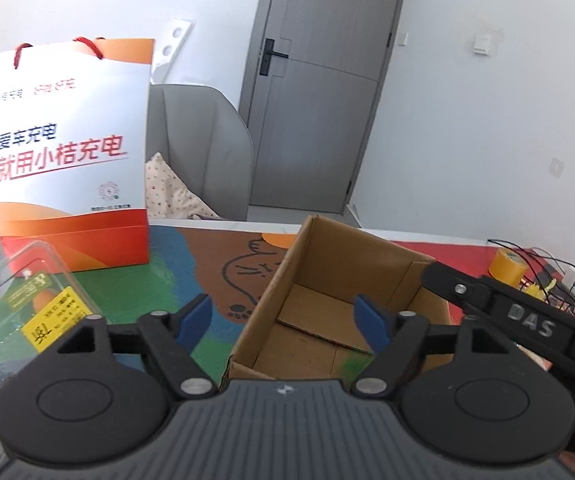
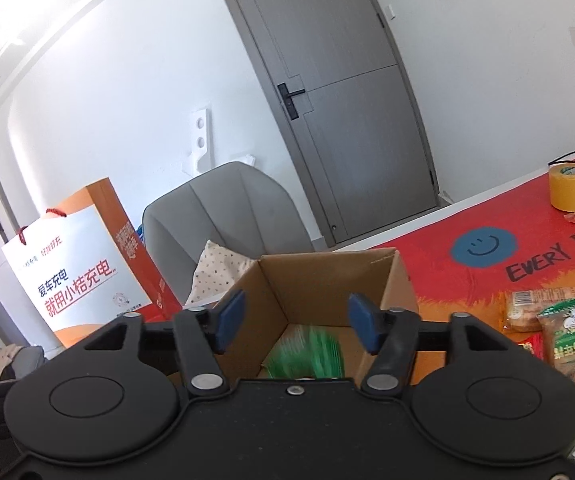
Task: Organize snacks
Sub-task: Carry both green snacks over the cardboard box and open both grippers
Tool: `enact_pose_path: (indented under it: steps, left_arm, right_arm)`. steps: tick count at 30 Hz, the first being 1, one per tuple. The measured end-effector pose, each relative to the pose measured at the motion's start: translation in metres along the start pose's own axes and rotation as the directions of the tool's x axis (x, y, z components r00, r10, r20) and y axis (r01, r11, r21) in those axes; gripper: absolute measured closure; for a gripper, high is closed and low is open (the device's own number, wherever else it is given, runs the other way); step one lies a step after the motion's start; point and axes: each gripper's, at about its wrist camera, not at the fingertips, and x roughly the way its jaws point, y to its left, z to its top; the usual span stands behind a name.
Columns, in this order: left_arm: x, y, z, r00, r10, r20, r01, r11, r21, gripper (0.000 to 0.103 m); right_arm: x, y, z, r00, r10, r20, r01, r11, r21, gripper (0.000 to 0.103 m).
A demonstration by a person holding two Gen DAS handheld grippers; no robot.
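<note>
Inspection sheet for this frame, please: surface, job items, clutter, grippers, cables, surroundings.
Surface: colourful printed mat.
Job's things: open cardboard box with a blurred green packet inside; snack packets right of it.
Clutter: gift bag, clear plastic box, yellow tape roll.
Grippers: left gripper open, empty; right gripper open over the box.
Cables: black wires at the far right.
Surroundings: grey door, grey chair.

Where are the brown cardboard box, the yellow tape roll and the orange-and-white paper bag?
Brown cardboard box [image 1: 319, 256]: left wrist view, inner left wall.
Yellow tape roll [image 2: 570, 192]: right wrist view, outer side.
Orange-and-white paper bag [image 1: 67, 120]: left wrist view, front panel.
</note>
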Motion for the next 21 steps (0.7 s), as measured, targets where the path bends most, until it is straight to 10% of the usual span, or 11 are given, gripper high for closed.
enact_pose_path:
  steps: [8, 21]
  left_arm:
    - [-0.016, -0.012, -0.004, 1.000, -0.011, 0.009, 0.011, 1.000, -0.002, 0.007]
    - [-0.045, -0.030, -0.022, 0.997, -0.080, 0.004, 0.080, 0.997, -0.004, 0.000]
  right_arm:
    - [-0.041, -0.020, 0.001, 0.998, -0.038, 0.046, 0.038, 0.999, 0.011, 0.001]
    - [-0.102, -0.042, -0.010, 0.981, -0.162, 0.103, 0.163, 0.987, 0.000, 0.000]
